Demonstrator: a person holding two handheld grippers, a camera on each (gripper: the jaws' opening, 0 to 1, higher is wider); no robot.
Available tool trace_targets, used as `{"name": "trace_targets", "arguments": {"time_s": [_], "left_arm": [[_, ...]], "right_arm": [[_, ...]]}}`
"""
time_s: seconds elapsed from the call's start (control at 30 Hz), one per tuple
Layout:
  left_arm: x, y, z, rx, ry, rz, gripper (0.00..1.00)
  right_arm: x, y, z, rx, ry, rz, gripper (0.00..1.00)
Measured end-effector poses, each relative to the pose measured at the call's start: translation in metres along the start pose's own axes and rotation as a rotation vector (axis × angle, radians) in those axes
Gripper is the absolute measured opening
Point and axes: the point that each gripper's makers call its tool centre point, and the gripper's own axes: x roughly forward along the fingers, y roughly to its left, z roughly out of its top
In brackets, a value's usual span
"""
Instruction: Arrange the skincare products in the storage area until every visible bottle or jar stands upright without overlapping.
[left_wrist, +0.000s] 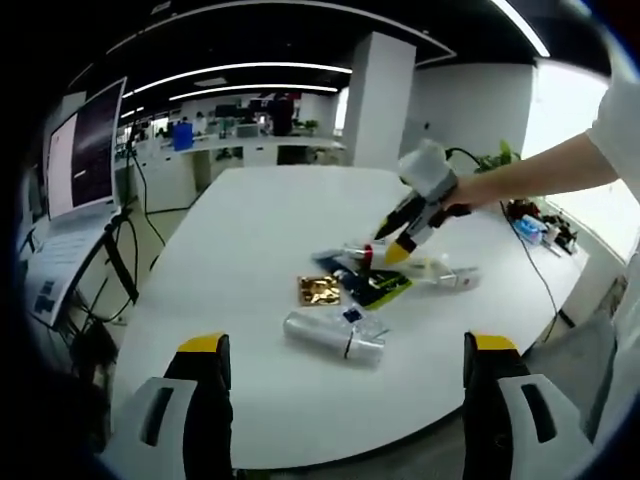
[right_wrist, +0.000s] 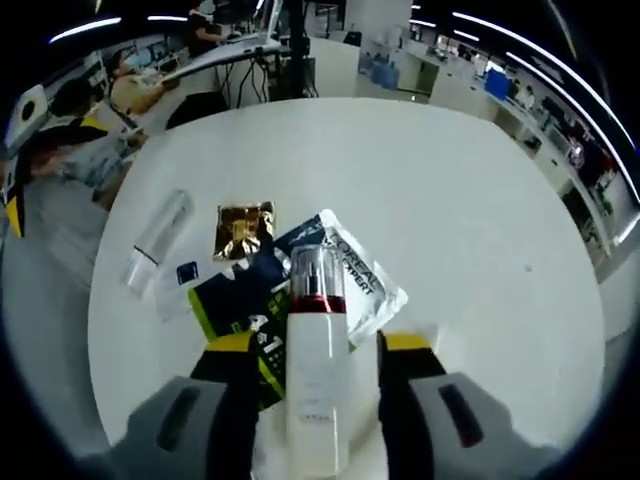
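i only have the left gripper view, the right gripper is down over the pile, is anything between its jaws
Observer: Yes. In the right gripper view a white bottle with a clear cap and a red band lies lengthwise between the right gripper jaws.
Operator: is it gripped yet
Observer: Can't tell; the jaws flank its sides closely, but contact isn't clear.
Operator: whats under it
Observer: A silver L'Oreal sachet and a dark green-edged packet, overlapping beneath the bottle.
Operator: anything else lying down
Observer: A frosted tube lies flat, apart from the pile, past a gold foil square.
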Motion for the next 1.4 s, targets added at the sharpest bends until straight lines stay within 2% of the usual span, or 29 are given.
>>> {"name": "trace_targets", "arguments": {"time_s": [0.13,0.17,0.23,0.4,0.5,0.73,1.23,1.4], "left_arm": [[0.0,0.0,0.001,-0.003,-0.001,-0.001,0.95],[0.0,0.0,0.001,-0.003,-0.001,-0.001,0.95],[0.0,0.0,0.001,-0.003,-0.001,-0.002,0.94],[0.001,0.0,0.001,-0.002,0.0,-0.003,0.94],[0.001,0.0,0.002,-0.004,-0.001,-0.002,0.94],[0.001,0.002,0.0,-0.003,-0.001,-0.002,0.94],[0.0,0.002,0.0,-0.001,-0.005,0.001,0.94],[0.0,0.002,0.001,0.003,-0.009,0.002,0.93]], "right_arm": [[0.011,0.005,-0.007,-0.019,0.078,0.056,0.36],[0.013,0.004,-0.009,0.002,0.101,0.049,0.37],[0.015,0.002,-0.008,0.003,0.109,0.048,0.38],[0.02,-0.002,-0.007,0.02,0.141,0.048,0.33],[0.023,0.002,-0.006,0.014,0.159,0.082,0.3],[0.028,0.004,-0.006,-0.013,0.209,0.079,0.3],[0.025,0.001,-0.007,-0.017,0.194,0.039,0.28],[0.01,-0.007,0.0,0.043,0.153,0.017,0.28]]}}
